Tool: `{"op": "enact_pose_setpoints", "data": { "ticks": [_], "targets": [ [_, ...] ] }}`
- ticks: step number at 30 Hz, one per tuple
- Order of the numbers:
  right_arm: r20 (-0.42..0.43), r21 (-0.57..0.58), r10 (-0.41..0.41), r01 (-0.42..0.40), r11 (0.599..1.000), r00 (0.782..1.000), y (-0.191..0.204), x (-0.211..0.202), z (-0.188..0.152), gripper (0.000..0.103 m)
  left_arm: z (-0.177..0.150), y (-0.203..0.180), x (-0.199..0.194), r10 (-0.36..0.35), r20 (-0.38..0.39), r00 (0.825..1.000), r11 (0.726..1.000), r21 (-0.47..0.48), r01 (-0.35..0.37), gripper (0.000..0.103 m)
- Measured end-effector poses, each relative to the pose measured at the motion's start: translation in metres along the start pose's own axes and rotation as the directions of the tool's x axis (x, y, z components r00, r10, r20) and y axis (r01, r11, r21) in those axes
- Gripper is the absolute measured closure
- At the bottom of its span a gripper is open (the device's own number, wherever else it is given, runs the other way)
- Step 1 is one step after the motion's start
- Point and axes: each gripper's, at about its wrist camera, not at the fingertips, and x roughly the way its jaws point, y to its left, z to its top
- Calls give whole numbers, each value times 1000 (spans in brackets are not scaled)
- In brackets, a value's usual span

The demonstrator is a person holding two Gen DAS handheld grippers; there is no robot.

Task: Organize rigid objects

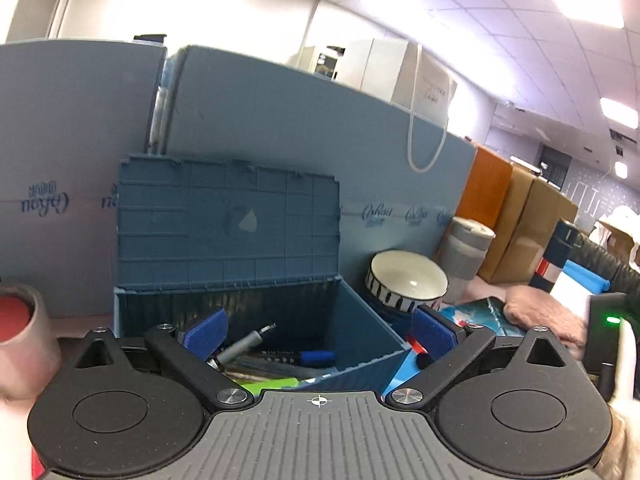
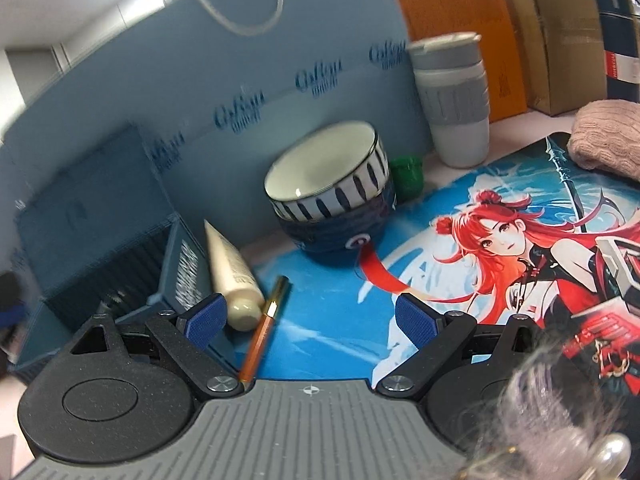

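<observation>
Item one: we log the blue storage box (image 1: 256, 316), lid upright, at twelve o'clock of our left gripper (image 1: 318, 332), holding a grey pen (image 1: 244, 346), a blue-capped marker (image 1: 304, 357) and a green item (image 1: 272, 384); the gripper's jaws stand wide with nothing between them. Item two: our right gripper (image 2: 310, 322), jaws likewise spread and empty, hovers over the illustrated mat (image 2: 460, 248), with a cream tube (image 2: 232, 272) and an orange pen (image 2: 266, 328) at its ten o'clock beside the box wall. Further out at twelve o'clock sit the stacked bowls (image 2: 332, 200), a green jar (image 2: 406, 176) and a grey cup (image 2: 452, 100).
</observation>
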Motion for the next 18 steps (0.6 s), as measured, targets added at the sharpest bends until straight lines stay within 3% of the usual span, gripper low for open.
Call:
{"op": "enact_pose_setpoints", "data": {
  "ticks": [4,8,13,18],
  "targets": [
    [-95,-64,-11,5,998,995,9,21,6,20,5,9,-9,-20,35,999,1000,-12,21,0],
    [-148,-56,-11,2,998,989,11,35,8,24,8,20,-12,-13,45,999,998,-56,16,0],
    [-152,-75,20,-32,997,988,17,47,13,25,10,30,-14,-13,59,998,995,-94,18,0],
    [-166,-22,78,-83,996,983,11,54,17,30,10,38,-15,-6,71,997,992,-126,15,0]
  ]
}}
